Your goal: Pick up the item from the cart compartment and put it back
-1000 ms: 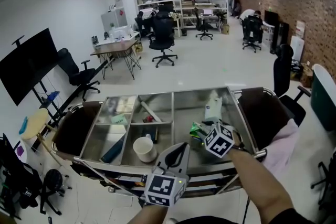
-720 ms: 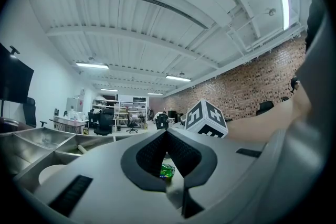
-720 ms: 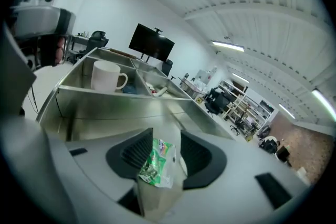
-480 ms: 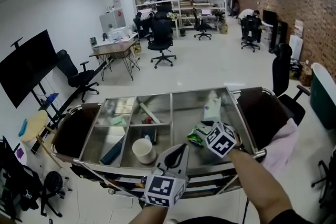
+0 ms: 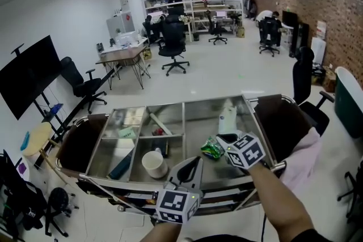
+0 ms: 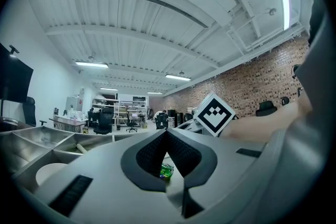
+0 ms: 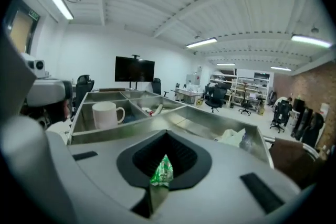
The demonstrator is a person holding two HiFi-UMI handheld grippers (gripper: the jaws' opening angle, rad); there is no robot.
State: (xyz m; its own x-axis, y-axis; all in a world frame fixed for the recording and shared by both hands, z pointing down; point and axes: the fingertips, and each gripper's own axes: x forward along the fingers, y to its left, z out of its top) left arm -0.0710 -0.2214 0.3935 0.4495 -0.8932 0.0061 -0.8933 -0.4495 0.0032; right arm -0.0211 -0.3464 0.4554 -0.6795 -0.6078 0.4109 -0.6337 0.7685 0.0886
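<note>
Green packet hangs pinched in the right tool, whose jaws have just been closing and now grip one crumpled end of it. It sits low over the large right-hand compartment of the cart. The rest of the packet sticks out past the tool's tips, towards the cart's middle divider. As I judge it, putting it back turns on one thing: bare compartment floor lies directly beneath the packet, so the move is down and then a release. The left tool is empty with its jaws together. It points level into the cart from the near rim, close by but not needed. A white mug stands in the neighbouring compartment, well clear.
</note>
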